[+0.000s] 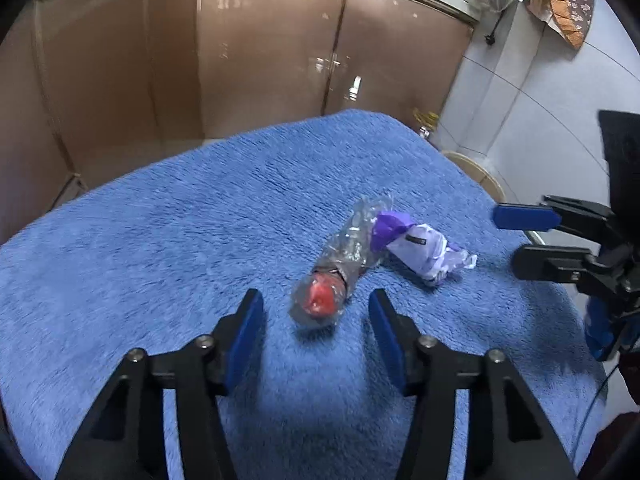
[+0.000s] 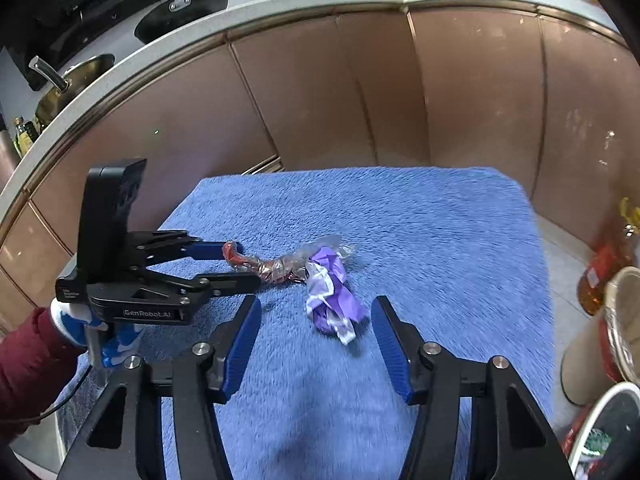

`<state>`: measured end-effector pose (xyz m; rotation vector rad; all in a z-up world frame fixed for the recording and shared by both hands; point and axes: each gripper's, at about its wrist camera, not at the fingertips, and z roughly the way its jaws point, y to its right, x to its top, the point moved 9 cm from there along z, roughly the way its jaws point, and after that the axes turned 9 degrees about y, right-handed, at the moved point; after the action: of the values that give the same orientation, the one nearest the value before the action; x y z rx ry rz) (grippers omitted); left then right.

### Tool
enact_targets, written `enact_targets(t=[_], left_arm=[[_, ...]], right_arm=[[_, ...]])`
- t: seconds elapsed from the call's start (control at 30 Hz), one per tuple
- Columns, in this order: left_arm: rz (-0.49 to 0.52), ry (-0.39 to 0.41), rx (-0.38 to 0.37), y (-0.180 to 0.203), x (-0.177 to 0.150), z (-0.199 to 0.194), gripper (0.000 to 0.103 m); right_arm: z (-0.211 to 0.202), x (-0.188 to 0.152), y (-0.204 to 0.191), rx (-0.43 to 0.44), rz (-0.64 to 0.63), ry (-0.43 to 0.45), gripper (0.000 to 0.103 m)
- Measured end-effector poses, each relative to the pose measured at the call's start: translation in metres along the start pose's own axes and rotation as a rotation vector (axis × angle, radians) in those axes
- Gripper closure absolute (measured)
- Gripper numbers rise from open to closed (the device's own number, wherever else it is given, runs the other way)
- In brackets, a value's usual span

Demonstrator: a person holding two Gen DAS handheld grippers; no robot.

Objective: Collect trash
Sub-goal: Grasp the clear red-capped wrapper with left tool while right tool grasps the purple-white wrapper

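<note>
On the fuzzy blue towel [image 1: 160, 240], the left gripper [image 1: 316, 316] stands spread astride the red end of the crumpled clear plastic wrapper [image 1: 344, 260], touching nothing, while the right gripper [image 2: 316, 320], likewise spread, brackets the crumpled purple-and-white wrapper [image 2: 332, 300], apparently lined up for grabbing both.

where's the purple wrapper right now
The purple wrapper lies on the blue towel, straight ahead of the open right gripper in the right wrist view. Its far end touches the clear plastic wrapper.
</note>
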<state>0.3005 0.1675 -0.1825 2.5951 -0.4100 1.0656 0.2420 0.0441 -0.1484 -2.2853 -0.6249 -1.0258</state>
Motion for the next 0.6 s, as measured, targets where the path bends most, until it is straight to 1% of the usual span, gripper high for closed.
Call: enact_targets(t=[0.1,0.13,0.17,0.23,0.27,0.37,0.6], left_arm=[[-0.001,-0.016,-0.047,0.001,0.000,0.009,0.060],[0.002,-0.019,-0.055,0.002,0.000,0.011,0.065],[0.006,-0.022,-0.059,0.003,0.001,0.012,0.070],[0.012,-0.025,-0.062,0.003,0.001,0.015,0.078],[0.011,-0.025,-0.063,0.003,0.002,0.016,0.080],[-0.004,-0.018,-0.069,0.001,0.005,0.020,0.081],[0.002,-0.005,-0.059,0.002,0.002,0.018,0.082]], right_arm=[[0.016,-0.001,0.002,0.025,0.000,-0.034,0.056],[0.022,-0.002,0.001,0.027,-0.001,-0.044,0.057],[0.027,-0.002,0.001,0.031,-0.001,-0.053,0.058],[0.034,-0.004,0.003,0.038,0.001,-0.069,0.059],[0.038,-0.005,0.003,0.041,0.001,-0.077,0.059],[0.045,-0.008,0.003,0.043,0.000,-0.093,0.059],[0.064,-0.009,0.007,0.045,0.009,-0.111,0.066]])
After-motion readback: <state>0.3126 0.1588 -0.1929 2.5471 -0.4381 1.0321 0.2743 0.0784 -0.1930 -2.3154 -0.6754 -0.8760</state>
